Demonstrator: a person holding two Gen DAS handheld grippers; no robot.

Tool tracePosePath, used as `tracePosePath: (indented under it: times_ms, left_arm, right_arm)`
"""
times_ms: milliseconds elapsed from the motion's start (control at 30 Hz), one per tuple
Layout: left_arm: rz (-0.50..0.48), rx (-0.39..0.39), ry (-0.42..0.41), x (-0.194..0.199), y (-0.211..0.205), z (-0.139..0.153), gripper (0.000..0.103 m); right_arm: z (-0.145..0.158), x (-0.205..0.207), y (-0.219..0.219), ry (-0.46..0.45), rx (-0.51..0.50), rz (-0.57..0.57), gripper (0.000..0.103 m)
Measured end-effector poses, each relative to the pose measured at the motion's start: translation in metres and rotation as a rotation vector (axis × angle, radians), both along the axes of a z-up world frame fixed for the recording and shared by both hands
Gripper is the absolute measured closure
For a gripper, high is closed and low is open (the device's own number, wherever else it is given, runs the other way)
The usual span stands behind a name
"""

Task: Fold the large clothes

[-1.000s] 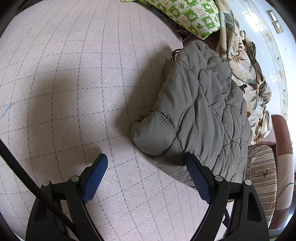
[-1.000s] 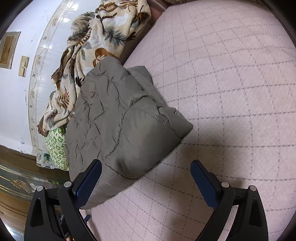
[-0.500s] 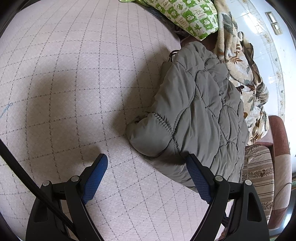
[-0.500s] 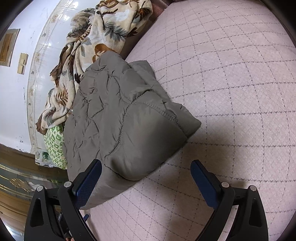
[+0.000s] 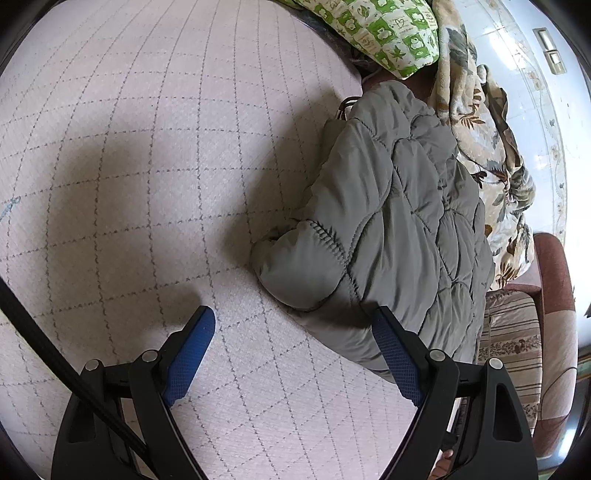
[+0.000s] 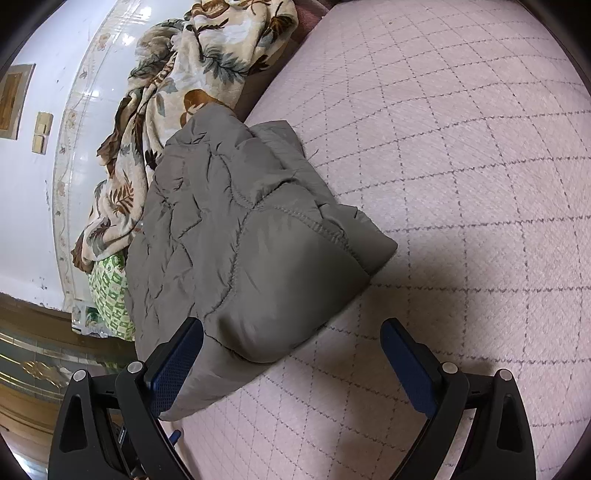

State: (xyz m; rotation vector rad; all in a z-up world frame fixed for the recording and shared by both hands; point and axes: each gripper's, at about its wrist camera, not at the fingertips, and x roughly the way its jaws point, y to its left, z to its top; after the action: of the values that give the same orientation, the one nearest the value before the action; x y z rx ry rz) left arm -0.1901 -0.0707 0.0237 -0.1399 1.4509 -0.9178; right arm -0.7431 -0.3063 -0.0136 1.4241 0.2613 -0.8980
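Observation:
A grey quilted padded jacket [image 5: 391, 229] lies folded into a thick bundle on the pink quilted mattress [image 5: 147, 166]. It also shows in the right wrist view [image 6: 240, 251]. My left gripper [image 5: 293, 321] is open and empty, just in front of the bundle's rounded end, with its right finger [image 5: 391, 350] over the jacket's edge. My right gripper [image 6: 291, 332] is open and empty at the bundle's other end, its left finger [image 6: 173, 362] against the jacket's side.
A floral blanket [image 6: 177, 92] and a green patterned pillow [image 5: 384, 33] are heaped behind the jacket by the white tiled wall [image 6: 33, 206]. A striped cushion [image 5: 509, 339] and a reddish chair [image 5: 554, 295] stand beyond the mattress edge. The pink mattress [image 6: 461, 147] spreads wide beside the jacket.
Both grippers have shifted slightly around the jacket bundle; the right one has drawn a little closer to it. Both stay open. The jacket has not moved.

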Motion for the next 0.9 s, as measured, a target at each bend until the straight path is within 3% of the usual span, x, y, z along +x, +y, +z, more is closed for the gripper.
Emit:
tracePosePath:
  times_ms: [733,900]
  left_arm:
    - [-0.001,-0.050,0.039,0.007,0.002,-0.008,0.017]
    - [0.030,-0.088,0.084,0.010,0.000,-0.019,0.012]
  right_arm:
    - [-0.007,-0.004,-0.008,0.013,0.005,-0.053,0.005]
    - [-0.011,-0.005,-0.014,-0.037,-0.009,-0.083,0.004]
